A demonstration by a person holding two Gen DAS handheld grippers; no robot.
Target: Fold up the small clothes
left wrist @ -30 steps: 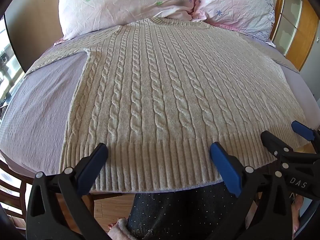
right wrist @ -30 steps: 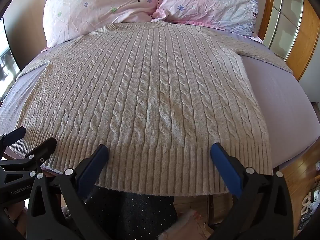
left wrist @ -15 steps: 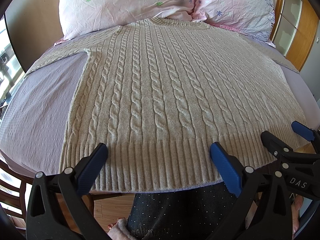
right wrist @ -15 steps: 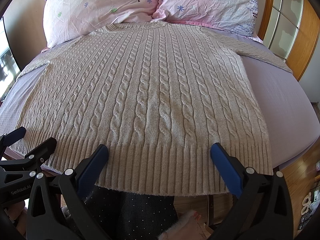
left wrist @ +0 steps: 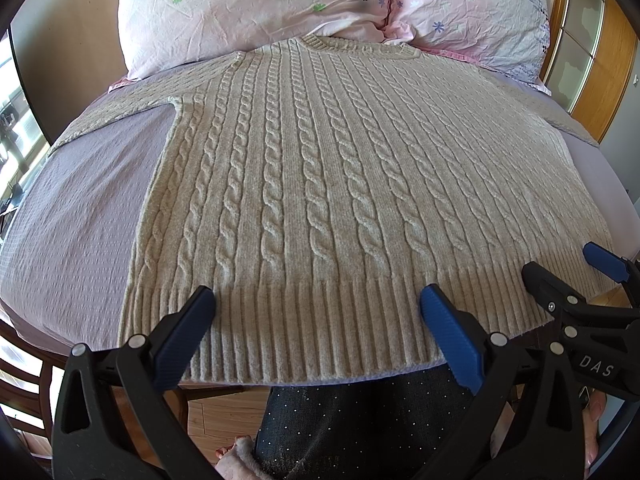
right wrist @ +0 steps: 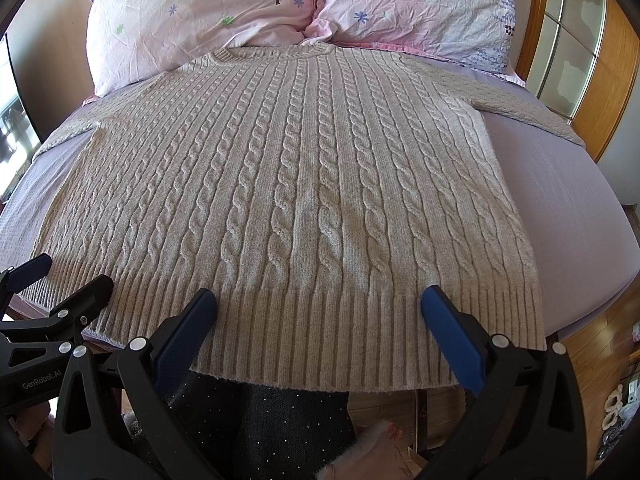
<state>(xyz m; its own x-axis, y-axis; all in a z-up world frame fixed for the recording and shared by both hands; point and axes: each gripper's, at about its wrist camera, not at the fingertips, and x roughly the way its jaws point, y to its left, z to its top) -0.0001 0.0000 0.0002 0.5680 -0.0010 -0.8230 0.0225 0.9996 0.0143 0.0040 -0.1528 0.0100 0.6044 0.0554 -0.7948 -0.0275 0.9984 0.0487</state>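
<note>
A beige cable-knit sweater [left wrist: 320,184] lies flat on the lilac bed, collar at the pillows, ribbed hem at the near edge, both sleeves spread sideways. It also fills the right wrist view [right wrist: 296,200]. My left gripper [left wrist: 316,304] is open and empty, hovering over the left half of the hem. My right gripper [right wrist: 318,304] is open and empty over the right half of the hem. The right gripper shows at the right edge of the left wrist view [left wrist: 572,272]; the left gripper shows at the left edge of the right wrist view [right wrist: 64,276].
Two pink floral pillows [left wrist: 256,8] [right wrist: 416,8] lean at the head of the bed. The lilac bedsheet [left wrist: 72,216] shows on both sides of the sweater. A wooden headboard and cabinet [right wrist: 580,60] stand at the right. The person's dark dotted trousers [left wrist: 352,428] are below the bed edge.
</note>
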